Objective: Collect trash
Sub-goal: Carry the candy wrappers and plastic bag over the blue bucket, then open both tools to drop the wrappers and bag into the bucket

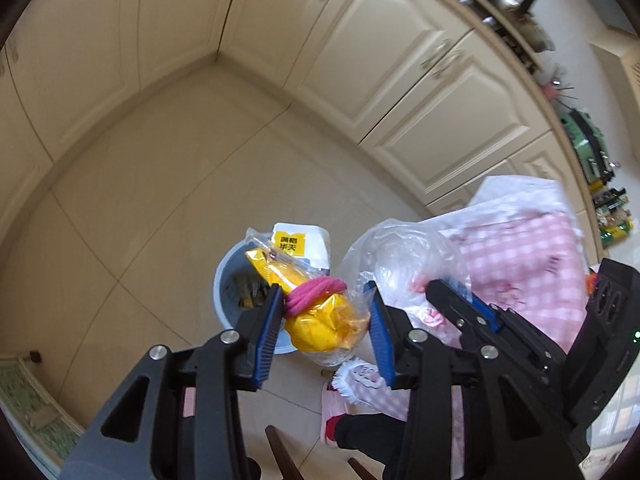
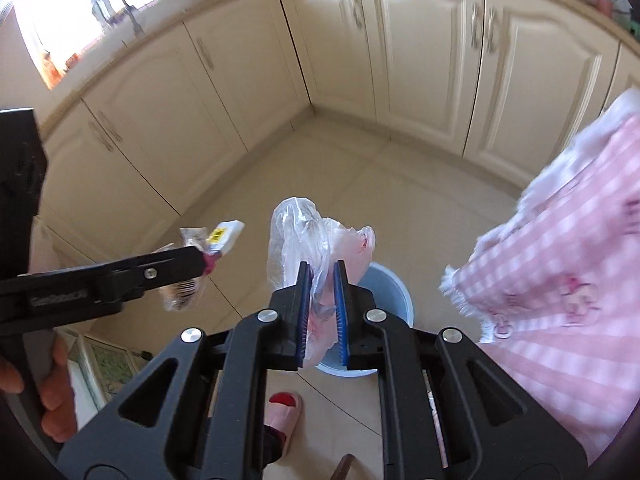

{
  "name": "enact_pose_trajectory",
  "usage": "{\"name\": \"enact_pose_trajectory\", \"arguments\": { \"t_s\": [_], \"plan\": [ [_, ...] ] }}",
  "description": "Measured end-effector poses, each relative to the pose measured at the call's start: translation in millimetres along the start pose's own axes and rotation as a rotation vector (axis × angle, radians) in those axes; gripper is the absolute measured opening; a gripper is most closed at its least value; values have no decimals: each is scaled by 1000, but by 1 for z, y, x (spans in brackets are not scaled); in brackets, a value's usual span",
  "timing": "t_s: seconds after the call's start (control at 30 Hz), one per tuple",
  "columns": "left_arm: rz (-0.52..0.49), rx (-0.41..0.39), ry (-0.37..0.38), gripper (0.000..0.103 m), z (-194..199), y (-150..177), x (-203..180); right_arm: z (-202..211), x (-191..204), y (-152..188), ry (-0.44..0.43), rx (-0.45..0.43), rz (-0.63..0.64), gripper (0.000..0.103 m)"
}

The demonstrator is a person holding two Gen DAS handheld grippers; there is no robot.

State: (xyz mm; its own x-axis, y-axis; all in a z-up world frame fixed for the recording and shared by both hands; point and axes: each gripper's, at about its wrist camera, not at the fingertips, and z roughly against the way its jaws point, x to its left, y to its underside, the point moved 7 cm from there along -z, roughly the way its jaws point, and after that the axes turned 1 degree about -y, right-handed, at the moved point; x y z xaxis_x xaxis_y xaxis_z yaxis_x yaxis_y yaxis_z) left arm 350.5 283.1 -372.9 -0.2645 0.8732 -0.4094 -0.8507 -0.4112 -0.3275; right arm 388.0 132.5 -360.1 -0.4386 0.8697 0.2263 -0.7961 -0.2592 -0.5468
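A floor of large beige tiles is enclosed at a corner by cream panelled cabinet doors with metal handles, a pale worktop is seen above them, and bright daylight is admitted through a window.

pale blue bin, pink-checked cloth
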Motion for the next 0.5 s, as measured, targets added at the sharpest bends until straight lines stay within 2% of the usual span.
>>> {"name": "enact_pose_trajectory", "arguments": {
  "t_s": [0.17, 0.27, 0.43, 0.5],
  "plan": [
    [31, 52, -18, 40, -42, 3, 16, -45, -13, 4, 39, 42, 0, 20],
    [40, 76, -14, 40, -63, 3, 18, -62, -20, 6, 43, 63, -6, 49],
    [47, 128, -19, 40, -96, 9, 19, -68, -34, 11, 117, 71, 17, 49],
    [50, 145, -23, 40, -106, 12, 19, -67, -40, 15, 147, 72, 0, 52]
  ]
}}
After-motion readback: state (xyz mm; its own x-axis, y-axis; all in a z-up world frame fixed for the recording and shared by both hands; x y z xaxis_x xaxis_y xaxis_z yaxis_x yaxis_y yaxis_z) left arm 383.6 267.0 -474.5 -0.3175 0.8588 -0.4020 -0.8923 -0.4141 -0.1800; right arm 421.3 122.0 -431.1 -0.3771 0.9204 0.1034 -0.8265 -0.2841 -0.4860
